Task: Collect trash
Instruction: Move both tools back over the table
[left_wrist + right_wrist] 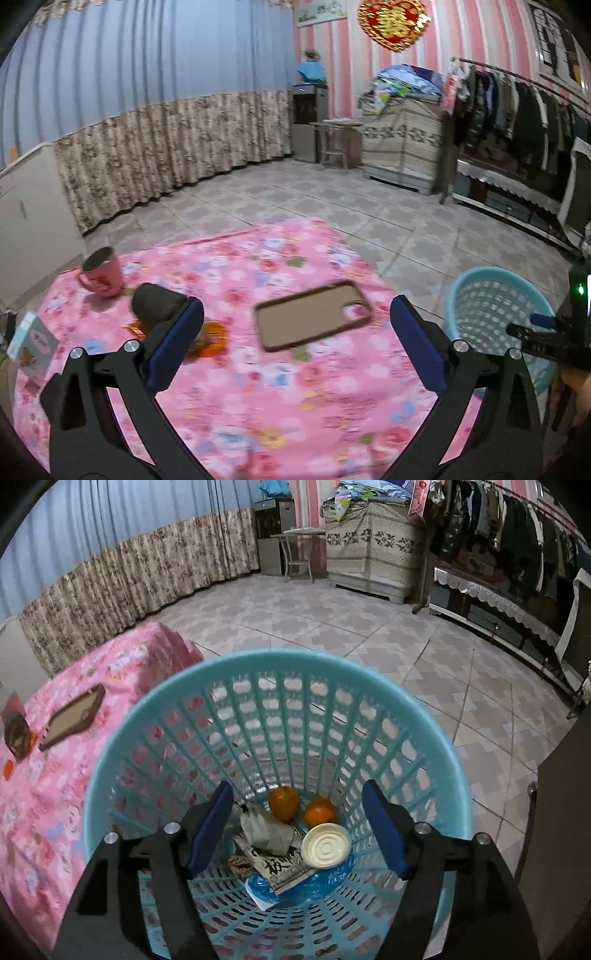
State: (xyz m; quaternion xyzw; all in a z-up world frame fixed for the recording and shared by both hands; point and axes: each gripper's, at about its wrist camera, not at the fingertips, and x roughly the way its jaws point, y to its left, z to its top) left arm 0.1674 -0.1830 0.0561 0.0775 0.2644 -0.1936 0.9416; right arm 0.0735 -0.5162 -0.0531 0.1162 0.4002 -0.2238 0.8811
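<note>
While the right gripper (295, 830) hangs over the blue basket (155, 701), its jaws stand wide and empty.
Inside the basket lie two oranges (283, 803), a white lid (325, 845) and crumpled paper (266, 830). Over the pink-clothed counter (258, 387), the left gripper (295, 343) also has wide, empty jaws; an orange wrapper (214, 338) lies near its left finger, a phone case (314, 315) beyond, the basket at right.

The left wrist view looks out from low over the pink floral tablecloth (280, 398), facing the curtains, close to the cloth. The right wrist view peers steeply down from directly above the blue basket (155, 701), very near its rim. Both share the basket (476, 280), the phone case (314, 314) (72, 716) left of it, and the tablecloth (48, 794).
</note>
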